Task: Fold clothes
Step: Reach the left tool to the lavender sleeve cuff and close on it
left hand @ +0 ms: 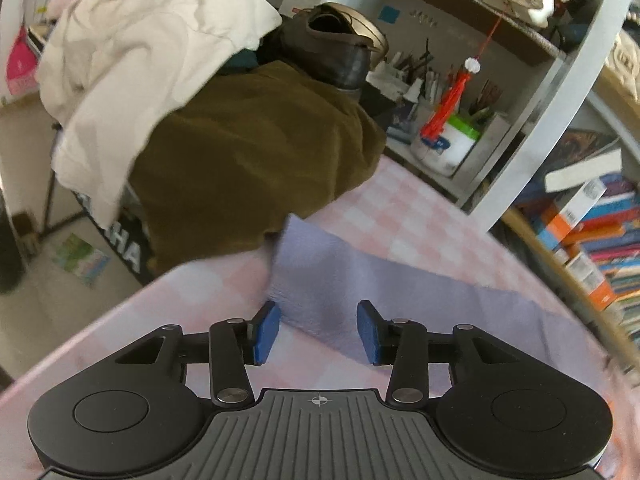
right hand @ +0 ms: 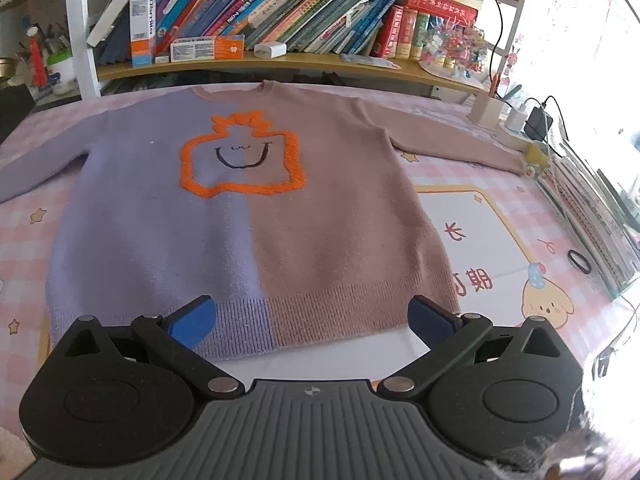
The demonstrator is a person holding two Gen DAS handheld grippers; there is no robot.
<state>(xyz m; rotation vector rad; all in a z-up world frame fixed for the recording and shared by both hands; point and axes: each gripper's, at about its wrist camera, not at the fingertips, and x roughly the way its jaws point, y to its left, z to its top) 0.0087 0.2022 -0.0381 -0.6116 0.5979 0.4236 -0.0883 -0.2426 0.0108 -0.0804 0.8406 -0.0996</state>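
A sweater (right hand: 248,208), half lilac and half dusty pink with an orange outlined smiling figure, lies flat and face up on the pink checked tablecloth (right hand: 472,208), both sleeves spread out. My right gripper (right hand: 312,316) hovers over the ribbed hem with its jaws wide open and nothing between them. In the left wrist view the lilac sleeve (left hand: 360,280) runs across the cloth to its cuff end near the table edge. My left gripper (left hand: 318,322) stands partly open just over that sleeve end. The fabric lies between the blue pads (left hand: 266,332), which do not press on it.
Beyond the table edge on the left, a cream garment (left hand: 152,52) and an olive-brown one (left hand: 248,152) are heaped with a dark shoe (left hand: 340,52). A bookshelf (right hand: 280,60) lines the back. A charger and cables (right hand: 536,120) and a black hair tie (right hand: 579,260) lie at the right.
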